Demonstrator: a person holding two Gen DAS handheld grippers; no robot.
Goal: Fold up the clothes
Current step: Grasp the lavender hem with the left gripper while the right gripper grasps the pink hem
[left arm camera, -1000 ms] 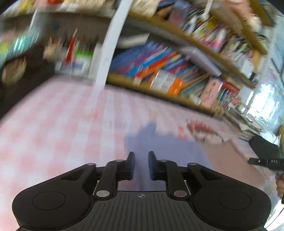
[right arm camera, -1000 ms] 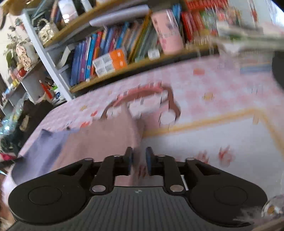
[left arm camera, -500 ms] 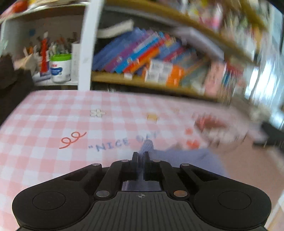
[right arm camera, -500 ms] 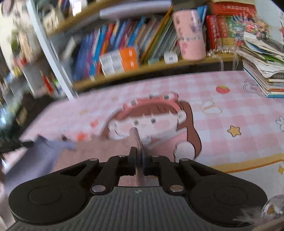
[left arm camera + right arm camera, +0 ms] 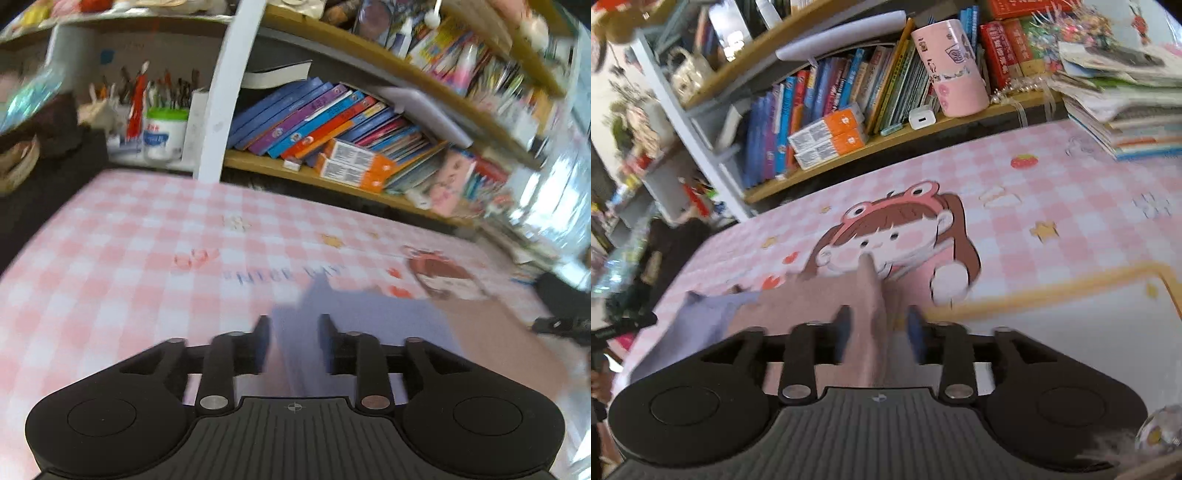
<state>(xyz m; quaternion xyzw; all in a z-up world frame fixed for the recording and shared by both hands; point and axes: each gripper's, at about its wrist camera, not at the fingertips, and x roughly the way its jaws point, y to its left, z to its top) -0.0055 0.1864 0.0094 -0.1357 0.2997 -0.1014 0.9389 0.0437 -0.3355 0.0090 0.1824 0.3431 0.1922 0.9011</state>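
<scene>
A two-tone garment lies on the pink checked table mat (image 5: pixel 110 258): a lavender part (image 5: pixel 354 317) and a dusty pink part (image 5: pixel 812 302). In the left wrist view my left gripper (image 5: pixel 293 332) is open, its fingers either side of the lavender cloth. In the right wrist view my right gripper (image 5: pixel 877 325) is open, and a raised fold of pink cloth (image 5: pixel 870 295) stands between its fingers. The lavender part also shows at the left in the right wrist view (image 5: pixel 698 321). Both views are blurred by motion.
A wooden bookshelf (image 5: pixel 332 173) full of books runs along the table's far edge, with a white post (image 5: pixel 225 110). A stack of books and papers (image 5: pixel 1126 110) sits at the table's right end. A pink cup (image 5: pixel 953 70) stands on the shelf.
Both grippers were shut on the cloth half a second ago and have opened. The cloth corners now sit loose between the fingers. Both views have shifted slightly.
</scene>
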